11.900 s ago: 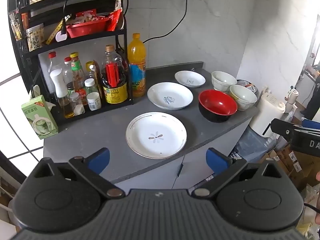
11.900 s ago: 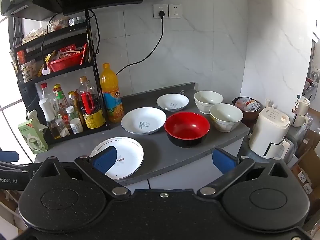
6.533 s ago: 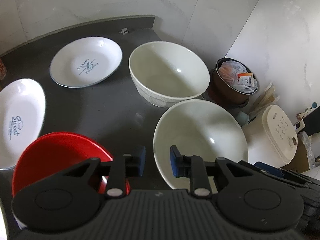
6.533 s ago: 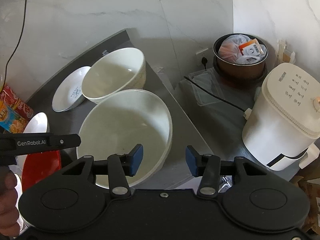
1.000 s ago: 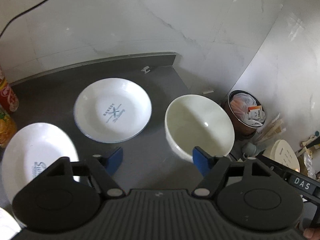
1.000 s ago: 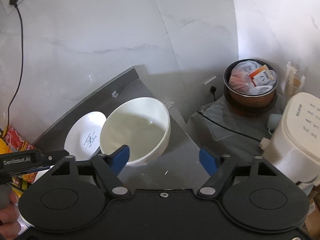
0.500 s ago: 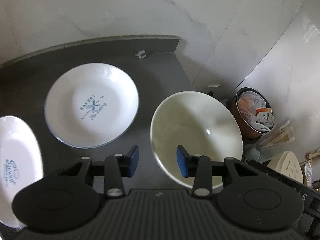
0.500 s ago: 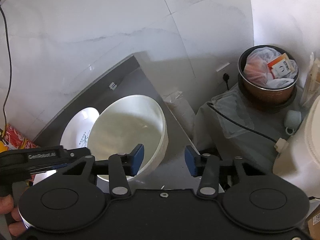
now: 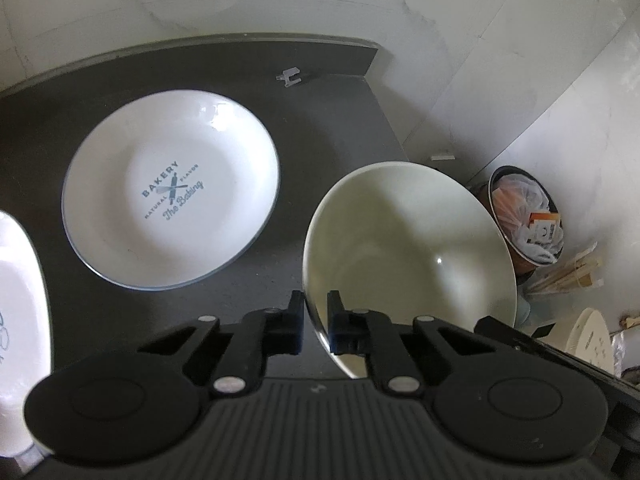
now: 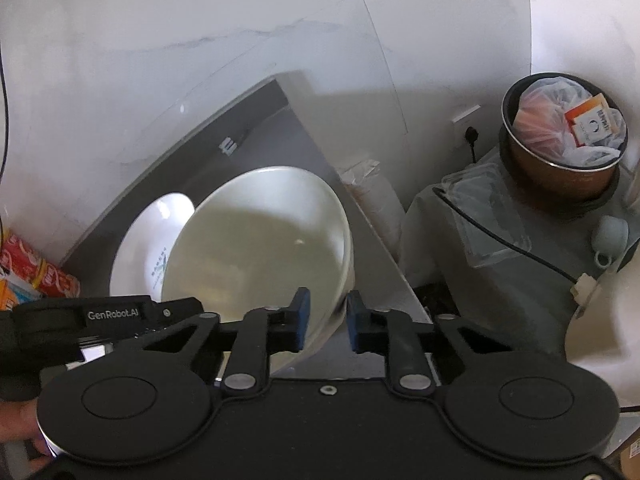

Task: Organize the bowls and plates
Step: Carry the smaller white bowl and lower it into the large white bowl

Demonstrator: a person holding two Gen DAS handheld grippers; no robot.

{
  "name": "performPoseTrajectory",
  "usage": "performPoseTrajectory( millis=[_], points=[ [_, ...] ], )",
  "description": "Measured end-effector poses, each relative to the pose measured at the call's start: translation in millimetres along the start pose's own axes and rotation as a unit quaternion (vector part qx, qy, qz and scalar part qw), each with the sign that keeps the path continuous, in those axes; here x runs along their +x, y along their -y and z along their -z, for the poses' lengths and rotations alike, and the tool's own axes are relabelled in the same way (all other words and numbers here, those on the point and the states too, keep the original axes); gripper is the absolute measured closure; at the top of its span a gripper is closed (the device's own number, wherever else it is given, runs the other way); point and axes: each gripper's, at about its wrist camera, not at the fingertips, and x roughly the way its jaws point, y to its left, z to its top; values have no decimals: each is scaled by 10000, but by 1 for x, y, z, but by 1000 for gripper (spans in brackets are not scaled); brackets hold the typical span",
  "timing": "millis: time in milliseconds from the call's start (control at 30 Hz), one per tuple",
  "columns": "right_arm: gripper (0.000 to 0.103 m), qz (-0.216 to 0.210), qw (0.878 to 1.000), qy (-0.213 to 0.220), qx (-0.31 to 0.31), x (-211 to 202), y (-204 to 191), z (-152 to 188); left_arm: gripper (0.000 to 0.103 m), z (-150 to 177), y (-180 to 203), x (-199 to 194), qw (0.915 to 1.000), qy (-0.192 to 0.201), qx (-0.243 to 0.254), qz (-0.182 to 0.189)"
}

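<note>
A cream bowl (image 9: 408, 256) stands near the right end of the dark countertop (image 9: 332, 120). My left gripper (image 9: 314, 312) is shut on its near-left rim, one finger inside and one outside. In the right wrist view the same bowl (image 10: 260, 248) looks tilted, and my right gripper (image 10: 326, 312) is shut on its right rim. The left gripper (image 10: 100, 316) shows as a black bar at the bowl's left side. A white "Bakery" plate (image 9: 172, 208) lies flat left of the bowl, partly hidden behind the bowl as the plate (image 10: 148, 248). Another white plate (image 9: 20, 320) is cut off at the left edge.
The counter ends just right of the bowl at an edge (image 10: 384, 240). Below it stand a brown bin with rubbish (image 10: 560, 140), a pale mug (image 10: 610, 236) and a white appliance (image 9: 592, 340). Tiled walls close the back. A hand (image 10: 20, 420) holds the left gripper.
Both grippers moved in on the cream bowl and went from open to shut on opposite sides of its rim. The bowl now looks tilted.
</note>
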Motion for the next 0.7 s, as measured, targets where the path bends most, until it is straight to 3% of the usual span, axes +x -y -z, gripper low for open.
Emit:
performPoseTrajectory(
  millis=[333, 700],
  points=[
    [88, -76, 9998, 120, -170, -11, -6, -1, 93, 2, -2, -18, 9998, 159, -65, 38],
    [88, -337, 9977, 389, -447, -40, -43, -1, 93, 7, -24, -71, 9977, 607, -288, 61]
  ],
)
